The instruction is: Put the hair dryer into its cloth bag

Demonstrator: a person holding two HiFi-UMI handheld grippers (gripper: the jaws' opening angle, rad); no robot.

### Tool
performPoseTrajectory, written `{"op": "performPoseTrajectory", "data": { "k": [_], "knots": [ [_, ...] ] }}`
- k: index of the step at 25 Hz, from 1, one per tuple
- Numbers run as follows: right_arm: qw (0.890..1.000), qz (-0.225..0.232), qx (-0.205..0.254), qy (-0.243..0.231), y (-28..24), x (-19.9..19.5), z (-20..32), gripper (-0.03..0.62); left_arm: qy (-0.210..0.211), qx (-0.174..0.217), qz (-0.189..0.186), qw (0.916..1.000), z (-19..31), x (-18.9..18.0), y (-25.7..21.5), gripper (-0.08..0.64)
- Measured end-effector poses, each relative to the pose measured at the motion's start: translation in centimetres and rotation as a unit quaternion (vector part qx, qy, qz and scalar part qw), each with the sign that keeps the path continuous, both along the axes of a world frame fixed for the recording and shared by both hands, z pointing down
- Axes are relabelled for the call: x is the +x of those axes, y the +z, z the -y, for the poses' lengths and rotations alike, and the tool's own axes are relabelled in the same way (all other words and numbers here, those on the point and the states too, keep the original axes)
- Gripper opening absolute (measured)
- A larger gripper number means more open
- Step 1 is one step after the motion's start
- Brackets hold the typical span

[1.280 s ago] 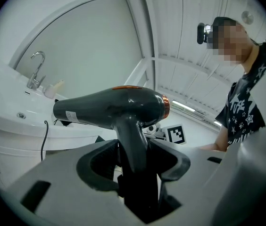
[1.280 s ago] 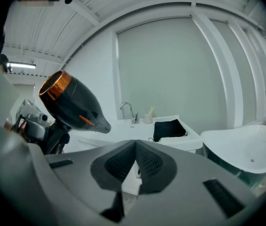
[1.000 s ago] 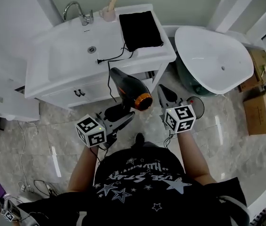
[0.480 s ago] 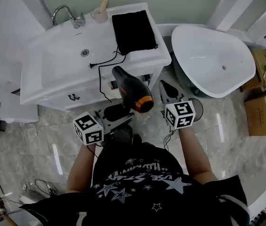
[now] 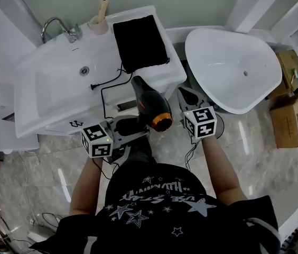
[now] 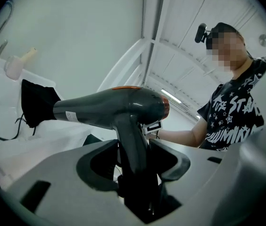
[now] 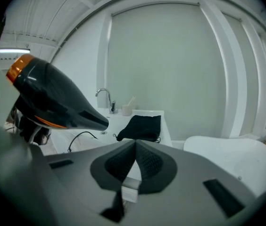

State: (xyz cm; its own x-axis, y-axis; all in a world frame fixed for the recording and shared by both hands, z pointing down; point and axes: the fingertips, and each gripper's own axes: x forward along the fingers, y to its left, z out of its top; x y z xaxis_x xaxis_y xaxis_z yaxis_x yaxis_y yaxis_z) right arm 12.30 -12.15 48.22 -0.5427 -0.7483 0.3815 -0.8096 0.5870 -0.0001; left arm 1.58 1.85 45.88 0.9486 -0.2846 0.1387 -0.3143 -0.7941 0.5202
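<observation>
1. The left gripper [image 5: 137,130] has its fingers [image 6: 173,160] closed partway round the handle of the hair dryer [image 5: 151,103]. The grip looks firm enough to carry it.
2. The hair dryer hangs in the air just short of the counter [image 5: 174,62]. Its nozzle points to 11 o'clock and its orange-ringed rear faces the person.
3. The right gripper [image 5: 183,93] sits at 3 o'clock of the dryer, its fingers [image 7: 149,166] pressed together on nothing, so it is free to work the bag.
4. The cloth bag [image 5: 140,42] lies flat on the counter at 12 o'clock of the dryer, just right of the sink basin [image 5: 59,83]. Drawstrings show at its near corners, so the mouth is probably the near edge.
5. To do this well, the right fingers should pinch only the top layer of that edge and lift it, so the mouth gapes.
6. The dryer should then go in nozzle first, low and nearly level.
7. The cord [image 5: 104,91] trails to 10 o'clock, its plug lying beside the basin. It needs gathering, or it may drag.
8. The bag may slide on the smooth counter, so the lifted edge should be held steady.
</observation>
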Motion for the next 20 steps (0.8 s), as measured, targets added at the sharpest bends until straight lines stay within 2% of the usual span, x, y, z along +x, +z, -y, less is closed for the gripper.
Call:
{"op": "performPoseTrajectory", "data": {
  "k": [7,12,14,16,20],
  "knots": [
    [0.998,-0.062,0.001,-0.016,0.5,-0.4,6.6,0.008,0.071,-0.025,0.006,0.9971,4.5,-0.3,0.7,0.216],
    [0.993,-0.111,0.006,-0.043,0.9,-1.4,10.4,0.009,0.098,-0.041,0.011,0.9943,6.6,-1.0,1.1,0.216],
    [0.989,-0.133,0.005,-0.060,1.4,-2.0,11.4,0.041,0.109,-0.050,0.008,0.9928,7.2,-1.3,1.1,0.216],
    [0.984,-0.161,0.006,-0.076,2.0,-2.5,12.5,0.045,0.119,-0.057,0.004,0.9912,7.7,-1.6,1.2,0.216],
    [0.969,-0.217,0.006,-0.115,3.3,-4.0,14.2,0.072,0.138,-0.064,0.004,0.9884,8.5,-1.9,1.4,0.216]
  ]
}}
